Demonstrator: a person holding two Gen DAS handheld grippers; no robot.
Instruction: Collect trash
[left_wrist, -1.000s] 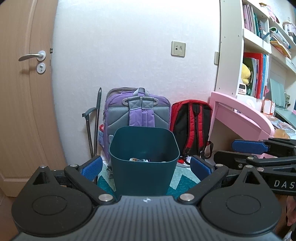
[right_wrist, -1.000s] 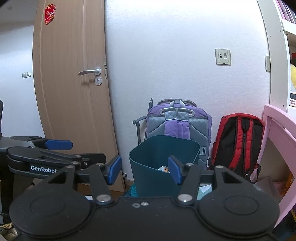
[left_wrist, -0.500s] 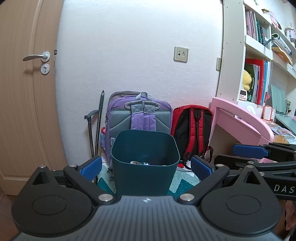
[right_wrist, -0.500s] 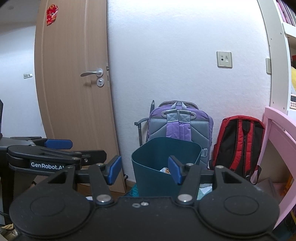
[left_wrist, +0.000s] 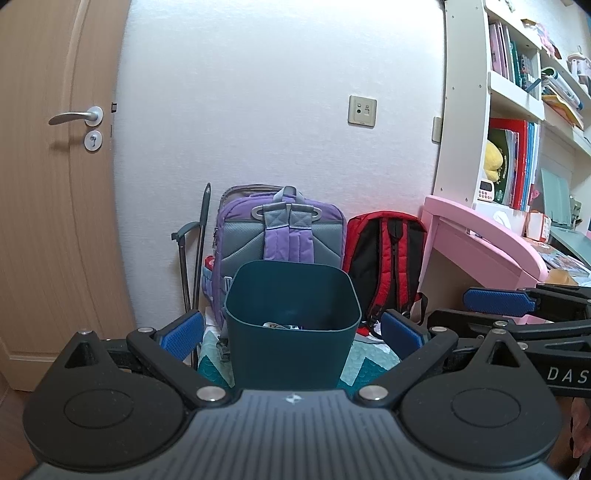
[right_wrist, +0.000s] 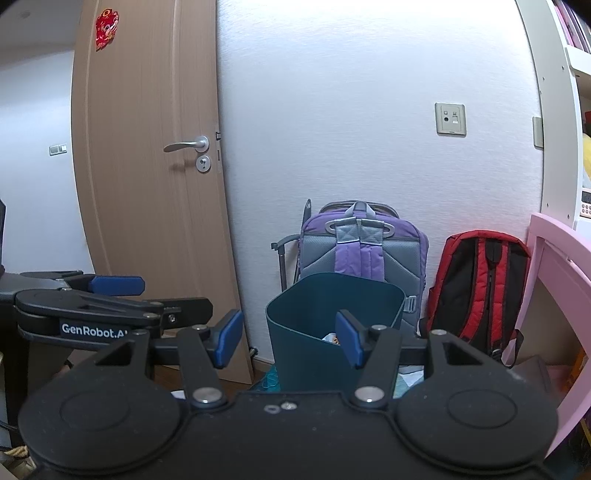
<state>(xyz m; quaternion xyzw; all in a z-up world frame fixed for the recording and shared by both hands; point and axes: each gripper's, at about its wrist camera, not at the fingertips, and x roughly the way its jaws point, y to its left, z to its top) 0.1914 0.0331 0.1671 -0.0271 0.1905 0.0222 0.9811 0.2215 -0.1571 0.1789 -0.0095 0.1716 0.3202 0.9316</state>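
My left gripper (left_wrist: 291, 328) and right gripper (right_wrist: 290, 338) face the bin (left_wrist: 291, 325), fingers spread wide and empty, ready for trash.

We see both views evenly lit by soft indoor light from above; the white wall (right_wrist: 369, 110) glows brightest near its top in the right wrist view, close to washing out. Shadows are faint: a soft one under the door handle (left_wrist: 75, 116). The fisheye bends the door (right_wrist: 147, 184) and the bookshelf (left_wrist: 465, 110) into curves, and the corners go black. Focus is sharp throughout, without motion blur. The inside of the bin (left_wrist: 291, 295) is dim.
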